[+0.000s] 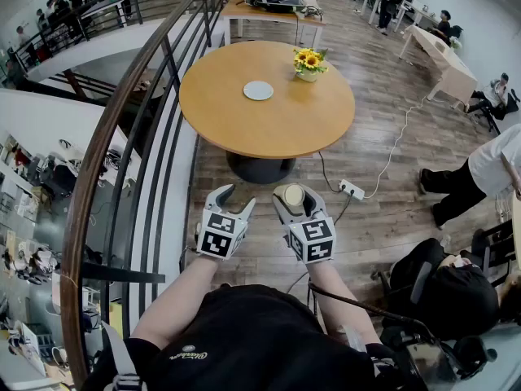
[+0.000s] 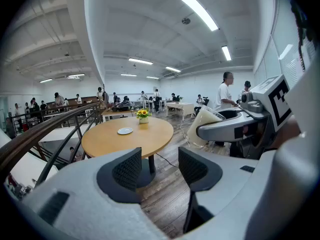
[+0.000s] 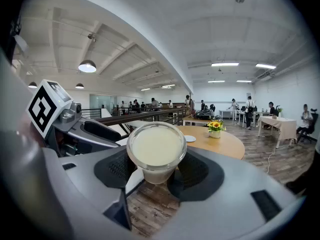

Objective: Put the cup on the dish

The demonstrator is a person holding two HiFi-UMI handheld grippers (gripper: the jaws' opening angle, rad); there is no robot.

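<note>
Pickup done: cup [image 3: 156, 151] clamped in right gripper [image 1: 295, 199] jaws, well short of the table [image 1: 244, 133]. Left gripper [image 1: 238, 195] jaws apart, empty. Left to do: reach bare dish [image 1: 258, 90], set cup down.

This is looking like a big open office on an upper floor. People [image 1: 391, 6] are sitting and standing by long white desks [image 1: 444, 63] at the far side. A round wooden bench [image 1: 269, 120] is standing on the wood floor [image 1: 391, 210], with yellow flowers [image 1: 309, 59] on it. Long lights [image 2: 201, 12] are shining on the high white ceiling. A curved railing [image 1: 110, 137] is running along the edge, and more work spots [image 1: 32, 177] are showing down below.
</note>
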